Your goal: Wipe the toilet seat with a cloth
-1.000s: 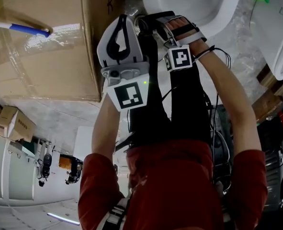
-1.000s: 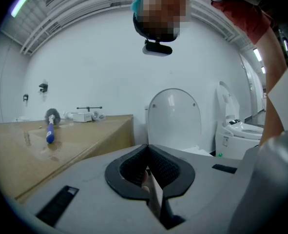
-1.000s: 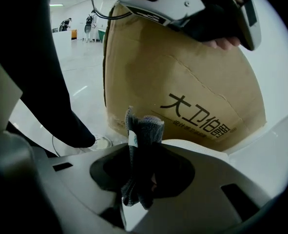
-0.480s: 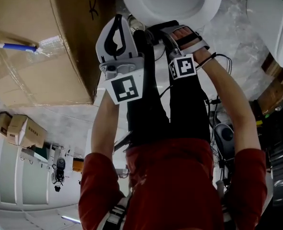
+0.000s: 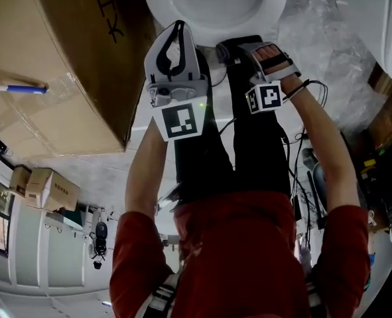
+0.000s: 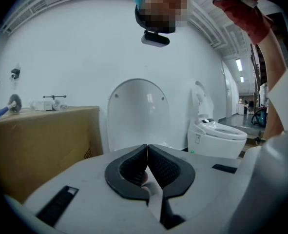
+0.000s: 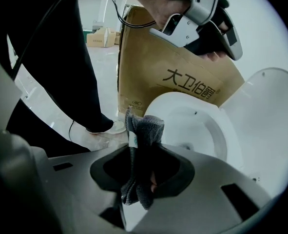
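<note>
The white toilet (image 5: 215, 5) stands at the top of the head view; its seat ring (image 7: 192, 126) lies just beyond my right gripper and its lid (image 6: 136, 113) stands upright. My right gripper (image 7: 143, 165) is shut on a folded grey cloth (image 7: 144, 135), which sticks up between the jaws a little short of the seat's near rim. My left gripper (image 6: 147, 162) is shut with nothing between its pads. It is held higher, beside the right one (image 5: 255, 52), in front of the bowl, and it shows from below as the left gripper (image 7: 197, 13).
A large cardboard box (image 5: 56, 65) stands close on the toilet's left, with a blue-handled brush (image 5: 16, 88) on top. A second white toilet (image 6: 217, 135) stands to the right. The person's dark legs and cables (image 5: 302, 171) fill the floor below the grippers.
In the head view the toilet has slid left and the box has grown larger. Both grippers stay shut and side by side; the right one has drifted slightly right and down.
</note>
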